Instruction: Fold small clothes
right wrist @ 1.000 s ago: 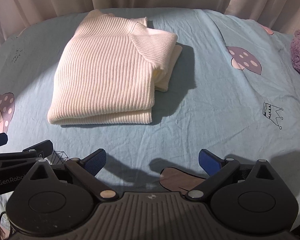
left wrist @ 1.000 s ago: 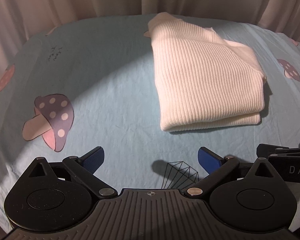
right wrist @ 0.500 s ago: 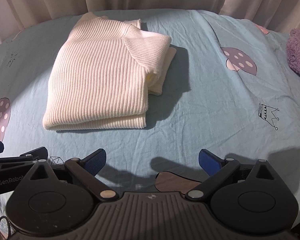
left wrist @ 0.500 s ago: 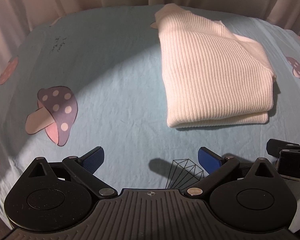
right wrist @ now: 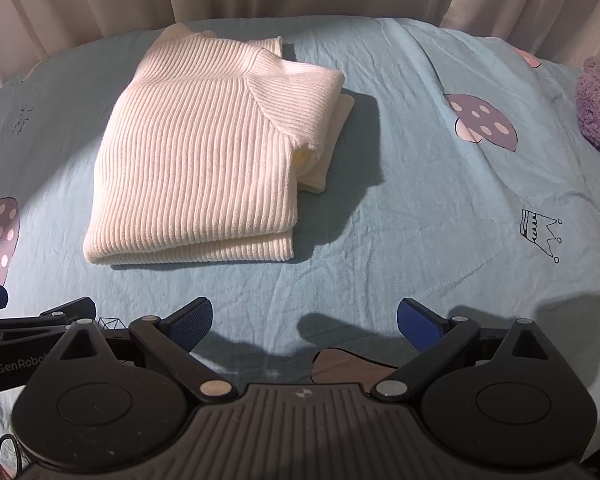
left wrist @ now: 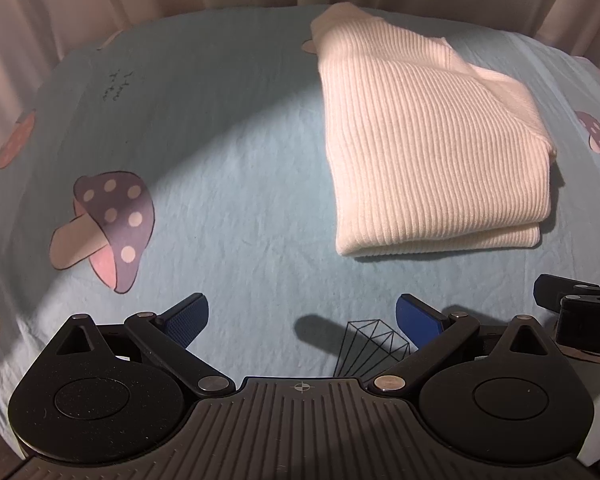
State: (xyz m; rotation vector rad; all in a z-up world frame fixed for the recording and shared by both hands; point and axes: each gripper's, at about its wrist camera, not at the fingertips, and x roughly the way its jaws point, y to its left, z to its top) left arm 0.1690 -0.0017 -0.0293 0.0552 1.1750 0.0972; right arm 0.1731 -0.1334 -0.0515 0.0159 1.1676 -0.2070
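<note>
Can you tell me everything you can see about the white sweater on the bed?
The white sweater looks like a soft, ribbed knit in a creamy white. It is folded into a neat, thick rectangle with layers stacked at the near edge, and a folded sleeve part pokes out on its right side. It lies flat on the light blue sheet printed with mushrooms. Nothing else touches it: both grippers are held back from it with jaws open.

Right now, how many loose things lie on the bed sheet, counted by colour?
White: 1, the folded ribbed sweater
Purple: 1, a fuzzy item at the right edge, only partly in view
Total: 2
</note>
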